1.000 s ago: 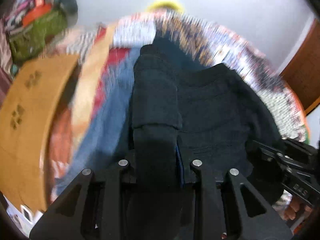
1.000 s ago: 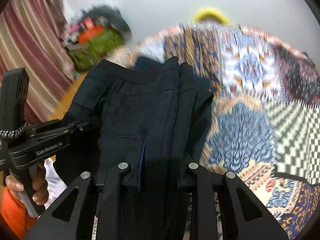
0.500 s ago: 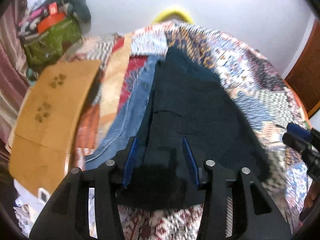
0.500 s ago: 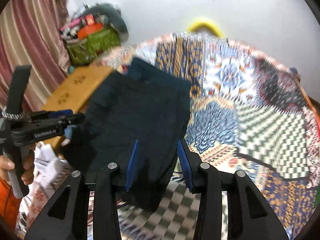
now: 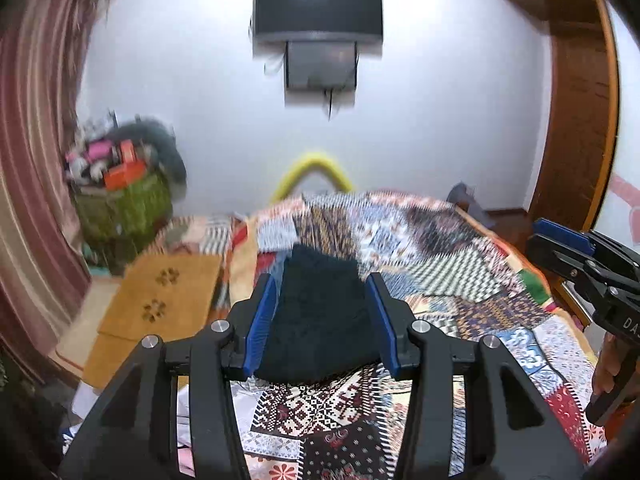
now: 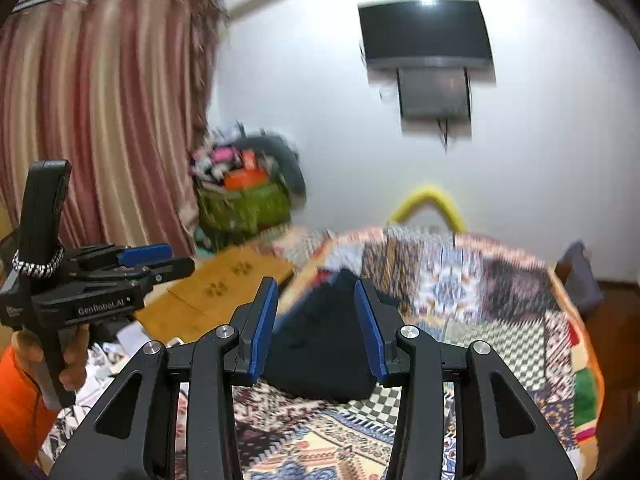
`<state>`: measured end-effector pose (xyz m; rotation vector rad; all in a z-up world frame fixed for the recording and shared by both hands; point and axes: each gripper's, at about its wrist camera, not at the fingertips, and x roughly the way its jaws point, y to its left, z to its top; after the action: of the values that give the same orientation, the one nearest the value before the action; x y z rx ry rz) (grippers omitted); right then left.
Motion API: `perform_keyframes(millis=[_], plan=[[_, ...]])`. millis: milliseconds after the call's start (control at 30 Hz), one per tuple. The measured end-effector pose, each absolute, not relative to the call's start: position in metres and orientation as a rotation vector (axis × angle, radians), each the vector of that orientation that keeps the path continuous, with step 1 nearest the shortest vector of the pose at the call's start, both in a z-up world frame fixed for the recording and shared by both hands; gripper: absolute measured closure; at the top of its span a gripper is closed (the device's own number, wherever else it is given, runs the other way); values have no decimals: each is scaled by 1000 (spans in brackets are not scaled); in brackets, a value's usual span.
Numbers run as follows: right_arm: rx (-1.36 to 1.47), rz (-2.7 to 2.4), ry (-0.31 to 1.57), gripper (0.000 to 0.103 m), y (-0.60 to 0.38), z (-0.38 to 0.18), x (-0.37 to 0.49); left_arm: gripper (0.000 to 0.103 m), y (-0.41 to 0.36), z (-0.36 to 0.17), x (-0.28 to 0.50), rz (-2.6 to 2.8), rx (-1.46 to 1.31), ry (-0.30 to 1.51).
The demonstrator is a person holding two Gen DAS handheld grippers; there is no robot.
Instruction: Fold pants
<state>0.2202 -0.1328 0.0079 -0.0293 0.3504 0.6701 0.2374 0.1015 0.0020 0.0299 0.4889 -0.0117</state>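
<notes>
The dark folded pants (image 5: 320,316) lie as a compact bundle on the patchwork bedspread (image 5: 460,276); they also show in the right wrist view (image 6: 324,344). My left gripper (image 5: 322,284) is open and empty, held above and in front of the pants. My right gripper (image 6: 316,284) is open and empty too, raised above the pants. The right gripper shows at the right edge of the left wrist view (image 5: 560,248), and the left gripper shows at the left of the right wrist view (image 6: 160,260).
A tan mat with paw prints (image 5: 160,300) lies left of the bed. A green basket of clutter (image 5: 120,200) stands by the striped curtain (image 6: 100,120). A yellow curved object (image 5: 312,172) sits at the bed's far end. A TV (image 5: 318,12) hangs on the wall.
Both grippers opened and let go of the pants, which dropped folded onto the bedspread. Both grippers then rose and tilted up, so more of the wall shows.
</notes>
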Motion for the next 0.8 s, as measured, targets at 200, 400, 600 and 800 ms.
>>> perform_keyframes(millis=[200,400,600,800], plan=[[-15,646,224,65,-147,16,146,53,75,19,146,42,50,342],[-8,582,198,40,-153,5,117,19,61,15,92,69,27,263],[9,520,182,8,-160,5,111,0,56,12,70,81,26,220],[39,499,176,2,-167,7,105,0,55,10,67,65,14,223]])
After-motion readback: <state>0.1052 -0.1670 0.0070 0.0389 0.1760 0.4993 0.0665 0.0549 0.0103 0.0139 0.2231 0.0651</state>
